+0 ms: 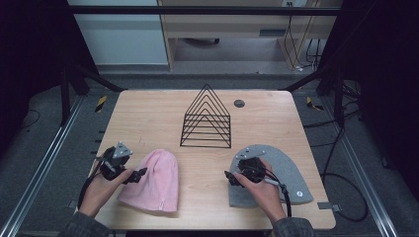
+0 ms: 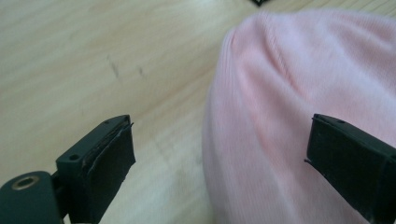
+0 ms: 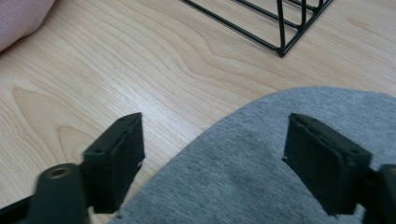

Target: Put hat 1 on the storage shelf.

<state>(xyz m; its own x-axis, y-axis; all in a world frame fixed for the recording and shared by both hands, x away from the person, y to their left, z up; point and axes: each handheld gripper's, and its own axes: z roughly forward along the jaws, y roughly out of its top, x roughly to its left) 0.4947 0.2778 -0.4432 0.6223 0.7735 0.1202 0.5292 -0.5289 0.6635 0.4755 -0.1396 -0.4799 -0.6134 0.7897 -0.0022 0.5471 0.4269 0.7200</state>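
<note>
A soft pink knitted beanie (image 1: 153, 181) lies flat near the desk's (image 1: 148, 113) front edge, left of centre; a flat grey fabric hat (image 1: 286, 173) lies toward the front right corner. A black wire triangular rack (image 1: 207, 118) stands mid-desk. The left claw (image 1: 140, 174) is spread wide, empty, straddling the beanie's left edge. The right claw (image 1: 228, 176) is likewise wide open and empty over the grey hat's edge. Both hats look light and limp; pinching a folded edge should hold best.
</note>
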